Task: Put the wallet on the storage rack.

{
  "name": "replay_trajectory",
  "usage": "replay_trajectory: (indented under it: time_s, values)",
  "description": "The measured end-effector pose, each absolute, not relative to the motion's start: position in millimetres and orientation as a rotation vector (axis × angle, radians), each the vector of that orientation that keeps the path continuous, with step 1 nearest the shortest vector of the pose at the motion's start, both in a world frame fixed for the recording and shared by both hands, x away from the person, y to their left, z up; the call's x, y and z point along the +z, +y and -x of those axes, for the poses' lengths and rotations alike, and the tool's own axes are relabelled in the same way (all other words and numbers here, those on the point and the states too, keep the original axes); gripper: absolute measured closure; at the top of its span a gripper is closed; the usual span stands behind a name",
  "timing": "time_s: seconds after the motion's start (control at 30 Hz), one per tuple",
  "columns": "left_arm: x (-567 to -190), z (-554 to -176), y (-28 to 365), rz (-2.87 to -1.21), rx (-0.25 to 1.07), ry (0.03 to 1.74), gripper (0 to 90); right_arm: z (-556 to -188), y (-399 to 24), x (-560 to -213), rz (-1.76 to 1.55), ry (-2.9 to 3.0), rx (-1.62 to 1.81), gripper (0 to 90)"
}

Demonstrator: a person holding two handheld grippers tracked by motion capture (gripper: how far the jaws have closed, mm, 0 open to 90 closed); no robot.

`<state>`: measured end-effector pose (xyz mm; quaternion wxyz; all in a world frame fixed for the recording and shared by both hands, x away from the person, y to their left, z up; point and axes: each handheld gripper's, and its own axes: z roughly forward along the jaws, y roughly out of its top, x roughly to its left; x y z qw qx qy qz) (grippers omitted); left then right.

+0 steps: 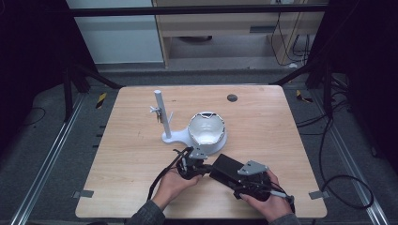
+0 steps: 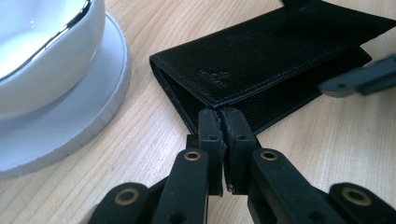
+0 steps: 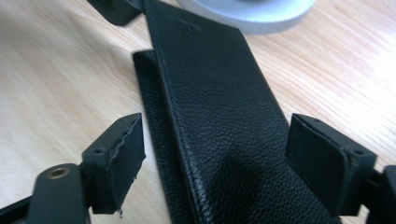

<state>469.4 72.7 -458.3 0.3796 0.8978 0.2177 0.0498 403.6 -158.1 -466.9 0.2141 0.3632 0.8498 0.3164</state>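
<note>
A black leather wallet point(image 1: 228, 168) point(image 2: 280, 56) point(image 3: 219, 107) lies folded on the wooden table near the front edge. My left gripper point(image 1: 208, 169) point(image 2: 223, 114) is shut on the edge of the wallet's upper flap, at the end nearest the white bowl. That flap stands slightly raised off the lower one. My right gripper point(image 1: 238, 180) point(image 3: 215, 128) is at the wallet's other end, open. Its two pads stand on either side of the wallet without touching it. One jaw of the right gripper point(image 2: 364, 79) shows in the left gripper view.
A white bowl point(image 1: 206, 129) point(image 2: 42, 42) sits on a round white base point(image 2: 93, 107) just beyond the wallet. An upright white post point(image 1: 162, 115) rises from that base to the left. A small dark disc point(image 1: 232, 98) lies at the table's far side.
</note>
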Motion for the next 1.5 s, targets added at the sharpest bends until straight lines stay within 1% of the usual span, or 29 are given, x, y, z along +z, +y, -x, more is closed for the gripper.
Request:
replay_trajectory:
  time_s: [0.13, 0.53, 0.7, 0.83, 0.93, 1.0, 1.07, 1.13, 1.17, 1.2, 1.3, 1.33, 1.4, 1.47, 1.5]
  values:
    - [-455.3, -472.2, 66.4, -2.310, 0.114, 0.540, 87.2, -409.4, -158.7, -471.6, -1.031, 2.369, 0.831, 25.2]
    - [-460.9, -482.1, 45.7, -2.362, 0.093, 0.520, 86.7, -416.7, -158.5, -473.3, -1.037, 2.382, 0.770, 32.3]
    - [-456.1, -480.4, 40.8, -2.350, 0.096, 0.525, 86.7, -417.0, -158.7, -472.6, -1.023, 2.375, 0.748, 37.9]
    - [-450.9, -481.5, 38.6, -2.333, 0.094, 0.534, 86.7, -417.6, -159.1, -471.6, -1.007, 2.363, 0.718, 46.4]
    - [-448.1, -481.9, 37.5, -2.318, 0.087, 0.537, 86.1, -418.8, -160.4, -469.3, -0.983, 2.355, 0.686, 56.6]
    - [-445.8, -480.9, 38.0, -2.317, 0.090, 0.540, 83.8, -419.3, -160.8, -468.1, -0.957, 2.351, 0.663, 64.0]
    - [-443.4, -478.6, 39.7, -2.327, 0.106, 0.550, 76.9, -419.7, -161.7, -466.1, -0.914, 2.340, 0.639, 72.8]
    - [-439.4, -473.6, 46.8, -2.328, 0.139, 0.570, 69.4, -420.3, -163.2, -463.6, -0.882, 2.330, 0.636, 78.8]
    - [-437.5, -471.8, 50.6, -2.328, 0.155, 0.576, 60.8, -420.8, -165.9, -460.7, -0.862, 2.330, 0.641, 81.7]
    - [-435.8, -470.8, 54.1, -2.326, 0.171, 0.579, 55.0, -420.9, -167.6, -459.0, -0.847, 2.325, 0.645, 83.2]
    - [-430.0, -468.7, 67.9, -2.298, 0.179, 0.599, 37.7, -419.2, -172.3, -454.9, -0.832, 2.311, 0.663, 84.1]
    - [-428.5, -468.5, 71.8, -2.289, 0.174, 0.602, 33.9, -418.0, -174.7, -453.4, -0.831, 2.304, 0.676, 84.1]
    - [-426.0, -467.7, 81.2, -2.259, 0.194, 0.601, 29.5, -415.4, -179.1, -450.8, -0.823, 2.289, 0.712, 84.2]
    - [-425.4, -468.1, 88.1, -2.251, 0.195, 0.608, 19.9, -411.2, -184.6, -445.8, -0.826, 2.258, 0.769, 84.2]
    - [-426.0, -468.6, 91.0, -2.247, 0.187, 0.605, 18.1, -409.7, -186.2, -444.0, -0.823, 2.249, 0.786, 84.2]
